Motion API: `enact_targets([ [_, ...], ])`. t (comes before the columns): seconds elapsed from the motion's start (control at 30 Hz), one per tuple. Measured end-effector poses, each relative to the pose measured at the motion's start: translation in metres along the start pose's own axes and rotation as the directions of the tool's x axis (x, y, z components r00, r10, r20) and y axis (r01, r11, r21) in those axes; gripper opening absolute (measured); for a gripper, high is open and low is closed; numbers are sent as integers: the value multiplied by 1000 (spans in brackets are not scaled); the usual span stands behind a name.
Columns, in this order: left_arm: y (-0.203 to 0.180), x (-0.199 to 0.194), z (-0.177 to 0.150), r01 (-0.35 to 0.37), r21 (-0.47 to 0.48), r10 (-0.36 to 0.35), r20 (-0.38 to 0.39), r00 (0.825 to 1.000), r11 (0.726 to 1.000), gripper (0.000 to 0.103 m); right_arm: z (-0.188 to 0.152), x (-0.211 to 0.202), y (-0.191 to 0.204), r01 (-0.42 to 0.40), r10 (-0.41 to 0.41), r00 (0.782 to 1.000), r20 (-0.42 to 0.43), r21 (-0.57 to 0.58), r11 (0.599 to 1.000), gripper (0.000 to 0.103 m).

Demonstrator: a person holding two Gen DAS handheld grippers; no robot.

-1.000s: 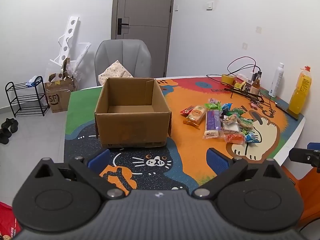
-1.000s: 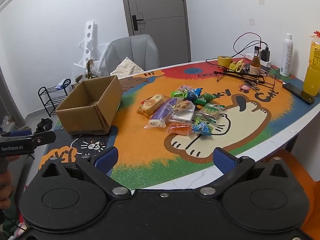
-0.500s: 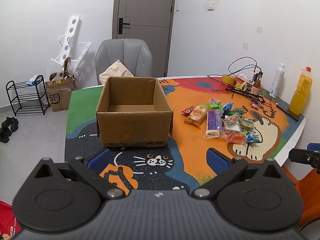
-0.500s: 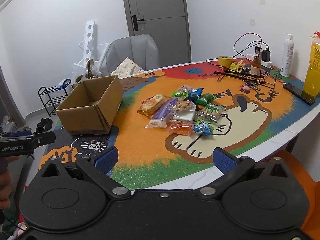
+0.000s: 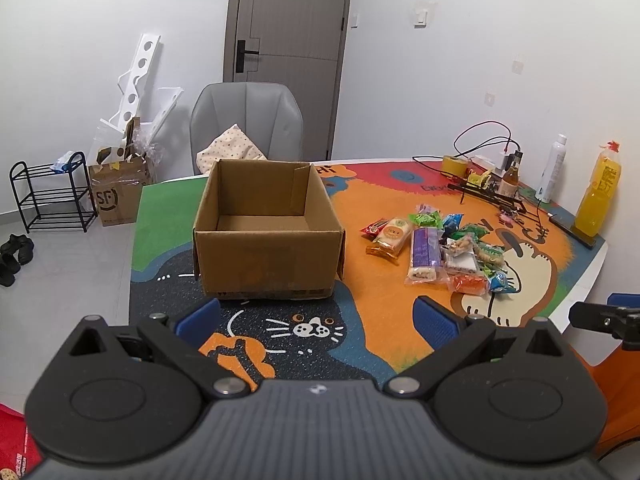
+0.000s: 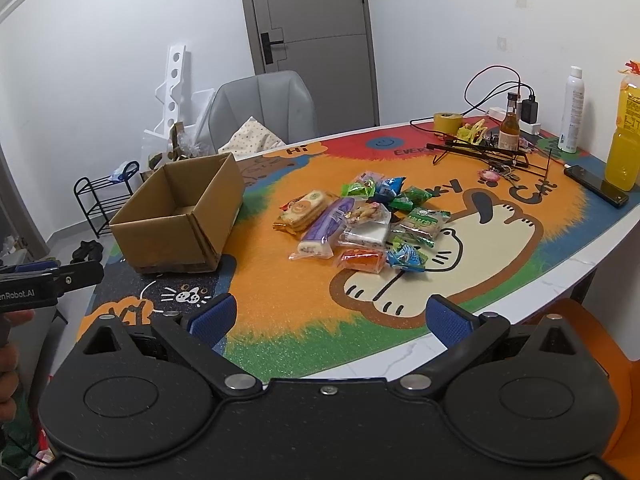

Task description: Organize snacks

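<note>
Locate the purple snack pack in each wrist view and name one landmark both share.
Left wrist: the purple snack pack lies right of centre, in the snack pile.
Right wrist: the same pack lies near centre, at the pile's left.
Shared landmark: the cardboard box, left of the pack.

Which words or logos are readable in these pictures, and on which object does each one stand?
"SF" on the brown paper bag on the floor.
"enRobot.AI", cut at the frame edge, on the left gripper.
"HI" on the table mat.
"EVER", partly hidden, on the same mat.
Print on the snack packets and bottles: too small to read.
</note>
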State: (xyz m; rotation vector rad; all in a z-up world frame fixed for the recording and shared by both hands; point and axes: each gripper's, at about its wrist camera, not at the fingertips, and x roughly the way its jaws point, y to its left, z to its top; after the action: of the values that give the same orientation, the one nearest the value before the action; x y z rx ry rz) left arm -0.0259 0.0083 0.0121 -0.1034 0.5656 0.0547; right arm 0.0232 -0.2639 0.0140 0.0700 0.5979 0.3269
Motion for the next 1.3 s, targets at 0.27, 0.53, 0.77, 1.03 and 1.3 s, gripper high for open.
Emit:
enact_targets([
  [0.27, -2, 3, 5, 5, 2, -5, 2, 1000, 1000, 102, 2, 0, -2, 20, -19, 998, -51, 25, 999, 103],
  [0.53, -7, 11, 10, 18, 12, -18, -5, 1000, 1000, 102, 1, 2, -2, 41, -41, 998, -44, -15, 999, 103],
  [0.77, -13, 25, 14, 37, 14, -36, -18, 999, 999, 102, -1, 15, -12, 48, -48, 997, -54, 4, 999, 103],
  [1.03, -23, 53, 18, 77, 13, -76, -38, 996, 997, 102, -5, 40, -38, 53, -50, 995, -83, 41, 998, 103],
  [1.3, -37, 84, 20, 111, 5, -110, -46, 993, 994, 102, -3, 67, -64, 55, -48, 995, -90, 85, 995, 103],
])
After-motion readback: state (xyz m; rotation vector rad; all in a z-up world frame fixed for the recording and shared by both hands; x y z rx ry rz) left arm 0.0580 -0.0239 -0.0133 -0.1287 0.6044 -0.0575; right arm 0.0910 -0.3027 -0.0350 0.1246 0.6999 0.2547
